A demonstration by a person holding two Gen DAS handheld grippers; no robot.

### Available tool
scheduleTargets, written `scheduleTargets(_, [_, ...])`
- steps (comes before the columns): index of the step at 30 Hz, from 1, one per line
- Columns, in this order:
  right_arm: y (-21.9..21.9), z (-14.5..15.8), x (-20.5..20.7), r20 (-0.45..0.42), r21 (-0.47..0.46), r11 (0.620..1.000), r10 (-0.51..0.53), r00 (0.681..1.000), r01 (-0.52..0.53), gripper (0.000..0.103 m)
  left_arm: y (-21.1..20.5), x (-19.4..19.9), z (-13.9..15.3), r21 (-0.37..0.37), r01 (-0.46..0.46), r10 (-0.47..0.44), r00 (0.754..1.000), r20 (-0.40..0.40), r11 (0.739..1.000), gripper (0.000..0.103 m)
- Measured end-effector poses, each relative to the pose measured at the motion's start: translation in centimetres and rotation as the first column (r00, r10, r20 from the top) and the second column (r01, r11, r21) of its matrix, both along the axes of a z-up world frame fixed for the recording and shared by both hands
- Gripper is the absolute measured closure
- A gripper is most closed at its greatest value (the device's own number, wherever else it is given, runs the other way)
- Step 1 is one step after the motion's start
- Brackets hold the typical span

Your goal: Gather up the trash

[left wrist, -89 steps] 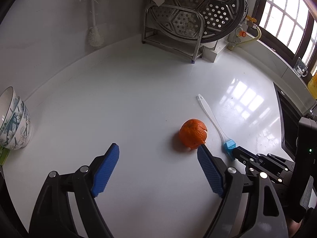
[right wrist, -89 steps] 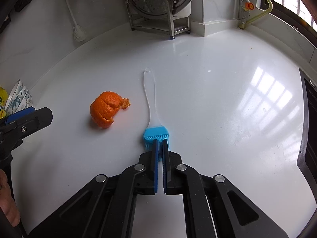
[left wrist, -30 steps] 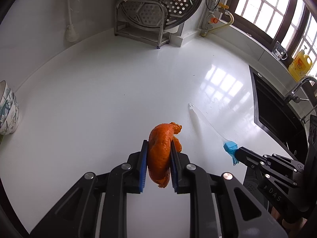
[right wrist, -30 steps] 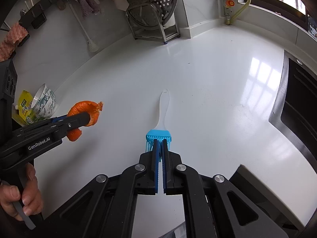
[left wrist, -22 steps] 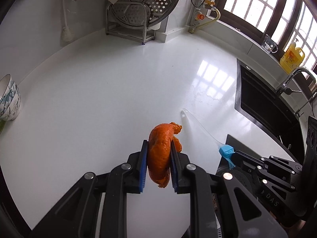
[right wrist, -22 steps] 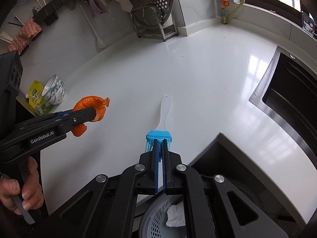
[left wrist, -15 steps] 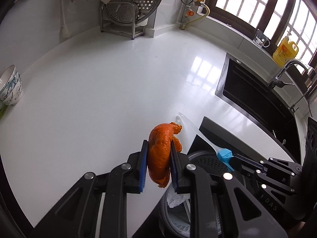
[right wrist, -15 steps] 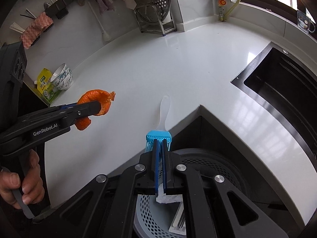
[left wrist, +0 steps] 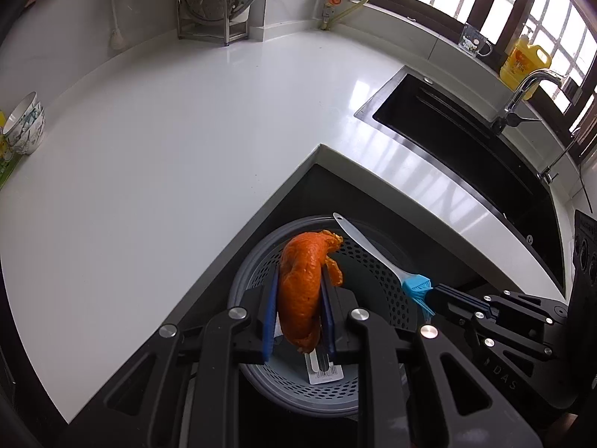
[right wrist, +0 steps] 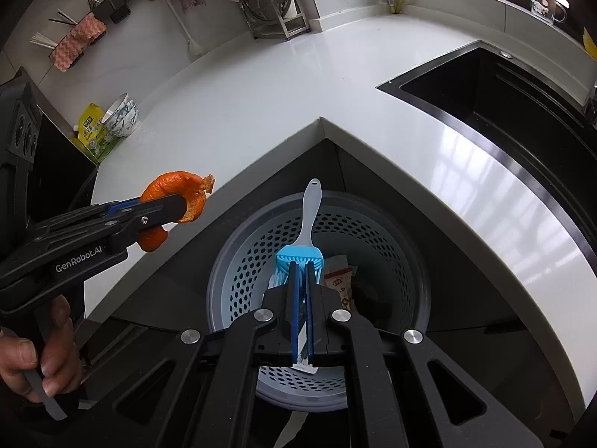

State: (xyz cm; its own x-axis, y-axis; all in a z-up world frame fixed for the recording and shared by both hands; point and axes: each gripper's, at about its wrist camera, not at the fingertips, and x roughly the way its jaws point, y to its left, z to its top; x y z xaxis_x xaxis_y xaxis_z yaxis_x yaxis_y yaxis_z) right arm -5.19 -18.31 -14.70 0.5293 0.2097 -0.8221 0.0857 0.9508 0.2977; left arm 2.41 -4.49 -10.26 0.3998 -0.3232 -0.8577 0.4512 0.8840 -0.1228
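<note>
- Peel & brush, off the surface a sec ago, are now hanging over the bin.
- Left claw is clenching peel; right claw is gripping brush bristles.
- Drop is looking imminent; nothing released yet.

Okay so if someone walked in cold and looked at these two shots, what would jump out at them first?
Probably the bright orange peel, clamped in the left gripper just above the grey perforated trash bin tucked into the counter's inner corner. Next, the blue-headed silicone brush, held by its bristles in the right gripper over the same bin. Wrappers already lie inside.
</note>
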Motion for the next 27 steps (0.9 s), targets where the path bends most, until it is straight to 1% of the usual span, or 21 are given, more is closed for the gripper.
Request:
scheduleTargets(7, [-1.0, -2.5, -1.0, -0.052, 0.016, 1.0, 0.003, 0.999, -0.002, 0.1, -1.4, -2.0, -1.3, 0.03, -0.01, 0.011, 1.0, -0.024, 1.0, 0.082])
scheduleTargets(11, [-1.4, -3.1, -0.6, -0.066, 0.021, 1.0, 0.007, 0.998, -0.006, 0.1, -1.9, -2.6, -2.0, 0.037, -0.017, 0.019, 0.999, -0.042, 0.999, 0.079])
scheduleTargets(14, [-1.7, -3.2, -0.3, -0.072, 0.034, 0.999, 0.009, 0.997, -0.006, 0.098, -1.6, -2.7, -2.2, 0.039, -0.04, 0.042, 0.998, -0.05, 0.998, 0.068])
scheduleTargets(16, [-1.8, -3.1, -0.3, -0.071, 0.032, 0.999, 0.001, 0.997, 0.001, 0.086, -1.2, -2.9, -1.9, 0.037, -0.063, 0.064, 0.997, -0.037, 0.997, 0.043])
scheduleTargets(17, [-1.8, -3.0, -0.4, -0.063, 0.024, 1.0, -0.002, 0.998, 0.004, 0.075, -1.0, -3.0, -1.7, 0.034, -0.075, 0.076, 0.997, -0.026, 0.997, 0.04])
scheduleTargets(18, [-1.8, -2.8, -0.5, -0.056, 0.016, 1.0, -0.002, 0.998, 0.003, 0.072, -0.9, -3.0, -1.4, 0.032, -0.084, 0.085, 0.996, -0.02, 0.996, 0.039])
scheduleTargets(23, [-1.9, -2.3, -1.1, -0.067, 0.0, 1.0, -0.009, 0.998, 0.009, 0.072, -0.4, -3.1, -0.5, 0.05, -0.119, 0.12, 0.993, -0.01, 0.992, 0.038])
scheduleTargets(27, [-1.9, -1.4, -1.8, -0.06, 0.001, 1.0, -0.013, 0.998, 0.013, 0.063, -0.2, -3.5, 0.5, 0.055, -0.128, 0.129, 0.992, -0.004, 0.99, 0.035])
